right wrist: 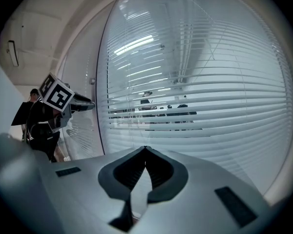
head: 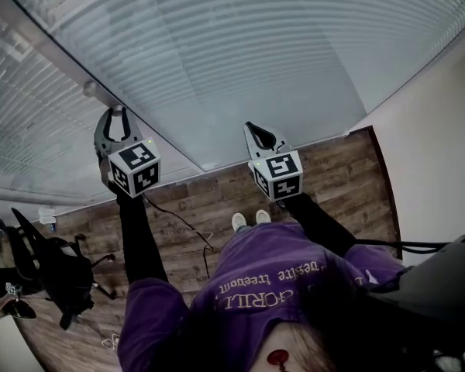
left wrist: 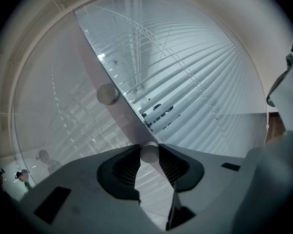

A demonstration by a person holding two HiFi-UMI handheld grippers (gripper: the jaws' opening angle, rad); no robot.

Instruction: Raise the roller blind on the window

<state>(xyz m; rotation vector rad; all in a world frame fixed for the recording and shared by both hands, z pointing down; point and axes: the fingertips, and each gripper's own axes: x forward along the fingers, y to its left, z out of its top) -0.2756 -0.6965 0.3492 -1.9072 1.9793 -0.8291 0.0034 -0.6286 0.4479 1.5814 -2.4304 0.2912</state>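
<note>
The slatted blind point(head: 240, 53) point(right wrist: 200, 96) hangs lowered over the window ahead of me. A pale frame post point(left wrist: 122, 106) runs between two panes and carries a round white knob point(left wrist: 107, 94) point(head: 89, 90). My left gripper point(head: 115, 111) point(left wrist: 149, 150) is raised at that post, and its fingertips close on a second white round knob point(left wrist: 149, 153). My right gripper point(head: 248, 125) point(right wrist: 145, 148) is held before the blind to the right, shut with its tips meeting and nothing between them. The right gripper view shows the left gripper point(right wrist: 83, 101) at the post.
Below the window lies a wooden floor point(head: 217, 200) with a thin dark cable point(head: 182, 223). A black chair point(head: 54, 270) stands at the lower left. A plain wall point(head: 442, 146) closes the right side. The person's shoes point(head: 248, 220) stand close to the window.
</note>
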